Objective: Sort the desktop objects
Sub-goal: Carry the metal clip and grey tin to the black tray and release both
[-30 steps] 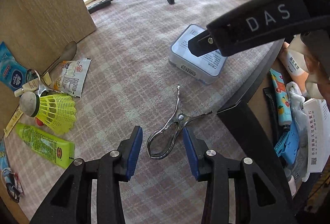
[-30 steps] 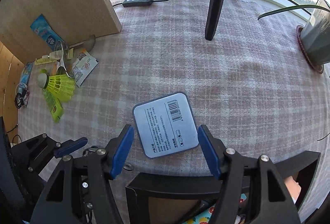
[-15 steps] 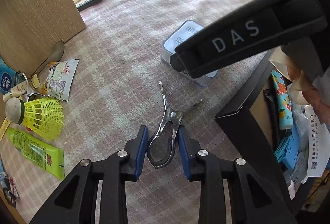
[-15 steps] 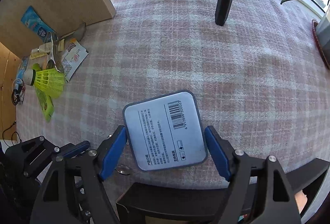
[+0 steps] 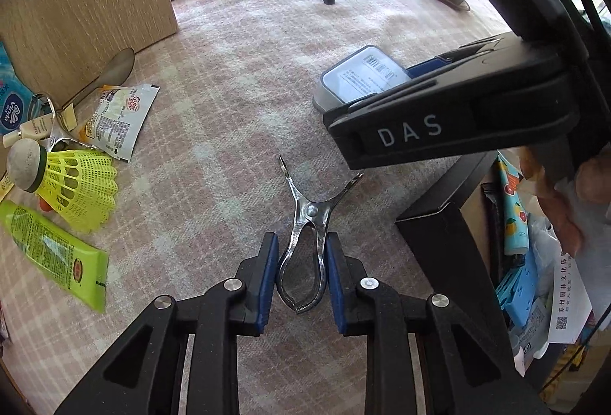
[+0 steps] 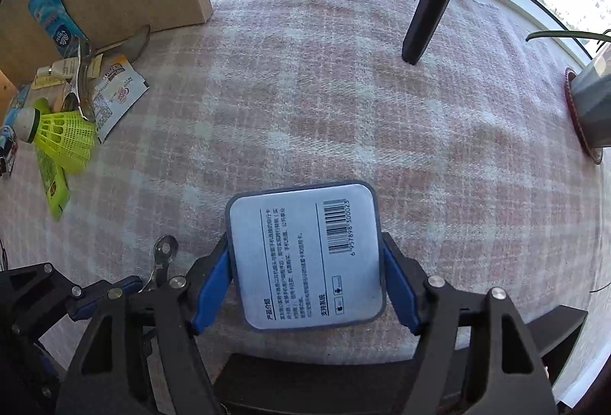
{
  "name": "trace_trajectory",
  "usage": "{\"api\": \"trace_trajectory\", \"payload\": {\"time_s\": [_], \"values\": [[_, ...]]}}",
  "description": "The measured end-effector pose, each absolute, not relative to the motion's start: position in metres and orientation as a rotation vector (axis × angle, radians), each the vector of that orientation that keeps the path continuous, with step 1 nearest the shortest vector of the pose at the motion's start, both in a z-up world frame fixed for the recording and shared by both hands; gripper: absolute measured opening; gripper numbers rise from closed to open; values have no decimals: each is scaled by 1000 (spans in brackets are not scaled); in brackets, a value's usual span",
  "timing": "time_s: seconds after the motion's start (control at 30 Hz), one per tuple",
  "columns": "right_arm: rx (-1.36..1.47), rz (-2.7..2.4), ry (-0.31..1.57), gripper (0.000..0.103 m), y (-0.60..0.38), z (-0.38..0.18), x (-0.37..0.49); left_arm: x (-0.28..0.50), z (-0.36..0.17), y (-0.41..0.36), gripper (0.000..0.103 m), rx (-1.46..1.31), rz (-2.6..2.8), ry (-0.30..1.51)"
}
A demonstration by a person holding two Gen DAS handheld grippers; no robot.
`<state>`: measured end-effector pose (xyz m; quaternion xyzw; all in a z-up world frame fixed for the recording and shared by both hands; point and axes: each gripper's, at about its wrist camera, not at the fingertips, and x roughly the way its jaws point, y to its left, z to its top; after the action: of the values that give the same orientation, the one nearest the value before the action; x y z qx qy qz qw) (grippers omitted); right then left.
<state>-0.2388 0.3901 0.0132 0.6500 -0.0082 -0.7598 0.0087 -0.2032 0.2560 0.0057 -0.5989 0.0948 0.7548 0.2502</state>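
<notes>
- Left gripper (image 5: 299, 275) of mine points steeply down at the checked tablecloth (image 5: 236, 79); its blue pads sit narrow on either side of the metal clip (image 5: 305, 247), touching the clip's looped end, so I read it as clamped on the clip.
- Clip handles splay forward from my left fingertips, lying on the cloth.
- Right gripper (image 6: 305, 281) points straight down, jaws wide and closing; the grey tin (image 6: 307, 254) lies label-up between them, its sides just at the pads (image 6: 212, 285), not clearly squeezed.
- Ahead and left of both grippers lie a yellow shuttlecock (image 5: 65, 182), a green tube (image 5: 53, 254) and a sachet (image 5: 118, 121).
- Black storage box (image 5: 450, 254) stands just right of my left gripper.
</notes>
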Motion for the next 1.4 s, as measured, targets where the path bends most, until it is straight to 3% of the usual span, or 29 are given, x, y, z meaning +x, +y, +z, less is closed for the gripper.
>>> {"api": "trace_trajectory", "payload": {"time_s": [0.27, 0.63, 1.4], "values": [[1979, -2405, -166, 70, 398, 30, -229, -191, 30, 250, 23, -1576, 2077, 222], [1857, -2468, -318, 70, 418, 100, -202, -158, 73, 268, 23, -1469, 2043, 227], [1951, -2715, -496, 70, 566, 137, -27, -100, 85, 358, 23, -1356, 1894, 340]]}}
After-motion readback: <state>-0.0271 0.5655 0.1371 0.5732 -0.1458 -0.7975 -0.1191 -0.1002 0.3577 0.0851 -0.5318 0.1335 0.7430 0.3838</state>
